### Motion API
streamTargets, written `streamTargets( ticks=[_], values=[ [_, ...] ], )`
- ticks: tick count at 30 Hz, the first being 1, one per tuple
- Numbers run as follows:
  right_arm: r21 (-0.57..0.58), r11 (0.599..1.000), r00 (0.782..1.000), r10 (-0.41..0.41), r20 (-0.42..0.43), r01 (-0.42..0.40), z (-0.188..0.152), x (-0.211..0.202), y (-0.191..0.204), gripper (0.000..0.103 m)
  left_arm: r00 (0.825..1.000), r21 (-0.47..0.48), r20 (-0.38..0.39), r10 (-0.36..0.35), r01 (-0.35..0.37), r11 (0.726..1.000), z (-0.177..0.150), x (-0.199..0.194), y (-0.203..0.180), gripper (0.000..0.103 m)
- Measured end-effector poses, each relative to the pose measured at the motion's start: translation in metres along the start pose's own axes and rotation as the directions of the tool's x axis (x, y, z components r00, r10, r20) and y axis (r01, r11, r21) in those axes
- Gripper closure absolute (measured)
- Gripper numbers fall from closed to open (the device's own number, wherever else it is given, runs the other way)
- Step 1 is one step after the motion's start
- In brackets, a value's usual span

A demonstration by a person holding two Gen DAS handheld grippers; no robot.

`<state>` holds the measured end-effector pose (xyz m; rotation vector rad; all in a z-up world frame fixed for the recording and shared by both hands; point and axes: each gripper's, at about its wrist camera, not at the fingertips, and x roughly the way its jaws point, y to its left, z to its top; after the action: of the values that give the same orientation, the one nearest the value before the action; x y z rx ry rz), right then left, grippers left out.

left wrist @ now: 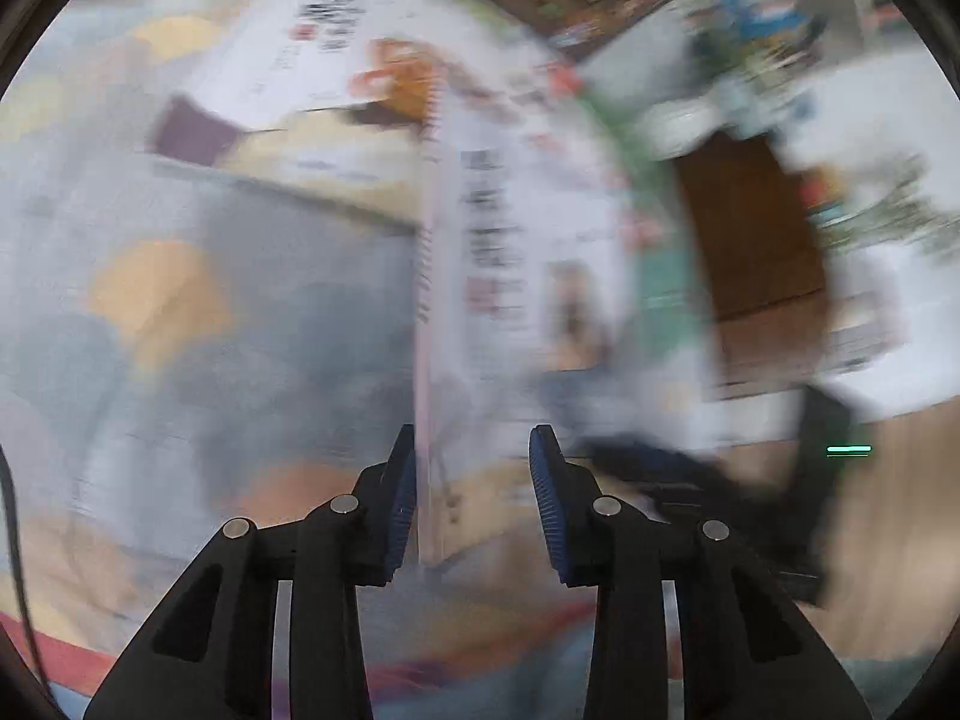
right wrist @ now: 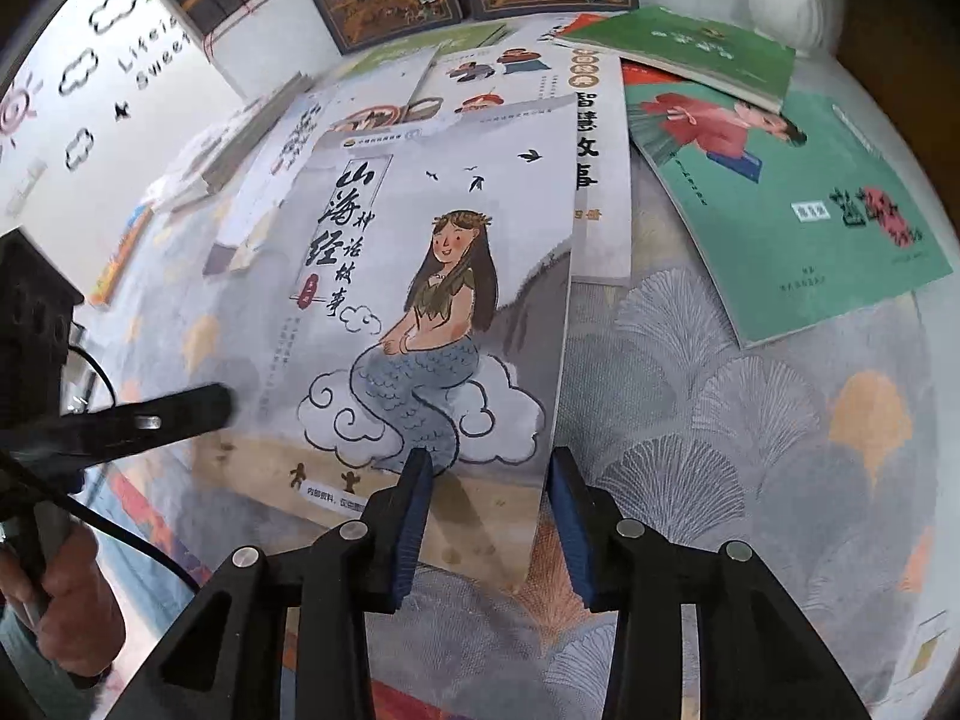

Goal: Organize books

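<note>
Your mermaid book, titled 山海经 神话故事, lies flat on the patterned cloth; behind it is a white book reading 智慧; the teal book lies to its right. The wall to its left reads "Sweet". Your right gripper hovers over its near corner, fingers apart. Your left gripper, in the blurred left view, is spread around a book's edge.
</note>
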<state>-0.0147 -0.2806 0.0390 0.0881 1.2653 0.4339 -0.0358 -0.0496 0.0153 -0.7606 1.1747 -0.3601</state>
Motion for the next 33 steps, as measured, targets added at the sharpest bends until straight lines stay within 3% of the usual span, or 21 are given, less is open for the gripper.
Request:
streamTargets(
  ticks=[2, 3, 6, 8, 9, 13, 19, 21, 23, 26, 28, 29, 33],
  values=[
    [0.004, 1.000, 1.000, 0.019, 0.000, -0.019, 0.001, 0.000, -0.003, 0.063, 0.996, 0.021, 0.016, -0.091, 0.091, 0.996, 0.002, -0.009, -0.016, 0.071],
    [0.001, 1.000, 1.000, 0.022, 0.001, -0.022, 0.000, -0.001, -0.003, 0.063, 0.996, 0.047, 0.015, -0.084, 0.083, 0.995, 0.003, -0.008, -0.024, 0.071],
    [-0.004, 1.000, 1.000, 0.020, 0.005, -0.020, -0.001, -0.001, 0.000, 0.062, 1.000, 0.055, 0.030, 0.000, -0.001, 0.998, 0.005, 0.002, -0.028, 0.071],
    [-0.008, 1.000, 1.000, 0.018, 0.009, -0.018, -0.003, -0.003, 0.000, 0.062, 0.994, 0.039, 0.038, 0.104, -0.105, 0.994, 0.005, 0.011, -0.024, 0.080],
    [-0.007, 1.000, 1.000, 0.024, 0.010, -0.024, -0.004, -0.003, 0.000, 0.062, 0.991, 0.032, 0.032, 0.128, -0.129, 0.991, 0.006, 0.015, -0.022, 0.089],
    [0.038, 0.997, 0.998, 0.066, 0.001, -0.066, -0.001, -0.003, -0.008, 0.062, 0.987, -0.006, 0.023, 0.159, -0.159, 0.987, -0.001, 0.024, -0.013, 0.091],
    [0.189, 0.965, 0.981, 0.190, -0.028, -0.181, 0.004, -0.004, -0.030, 0.059, 0.998, -0.099, 0.006, 0.067, -0.066, 0.993, -0.002, 0.033, -0.007, 0.091],
    [0.219, 0.954, 0.975, 0.220, -0.043, -0.206, 0.006, -0.005, -0.035, 0.057, 1.000, -0.138, 0.022, -0.013, 0.016, 0.990, -0.002, 0.030, -0.009, 0.091],
    [0.250, 0.938, 0.963, 0.263, -0.062, -0.240, 0.007, -0.006, -0.042, 0.049, 0.992, -0.205, 0.041, -0.117, 0.123, 0.971, -0.001, 0.024, -0.007, 0.091],
    [0.316, 0.901, 0.942, 0.332, -0.059, -0.297, -0.005, -0.014, -0.060, 0.038, 0.973, -0.280, 0.078, -0.218, 0.232, 0.932, 0.008, 0.021, -0.008, 0.091],
    [0.379, 0.855, 0.917, 0.397, -0.040, -0.354, -0.013, -0.016, -0.074, 0.035, 0.959, -0.314, 0.077, -0.273, 0.284, 0.906, 0.013, 0.025, -0.013, 0.091],
    [0.424, 0.813, 0.894, 0.448, -0.016, -0.400, -0.017, -0.015, -0.083, 0.035, 0.953, -0.323, 0.076, -0.292, 0.300, 0.898, 0.014, 0.026, -0.014, 0.091],
    [0.519, 0.705, 0.847, 0.526, 0.075, -0.484, -0.015, -0.006, -0.103, 0.035, 0.939, -0.346, 0.054, -0.338, 0.335, 0.876, 0.017, 0.027, -0.016, 0.091]
  ],
)
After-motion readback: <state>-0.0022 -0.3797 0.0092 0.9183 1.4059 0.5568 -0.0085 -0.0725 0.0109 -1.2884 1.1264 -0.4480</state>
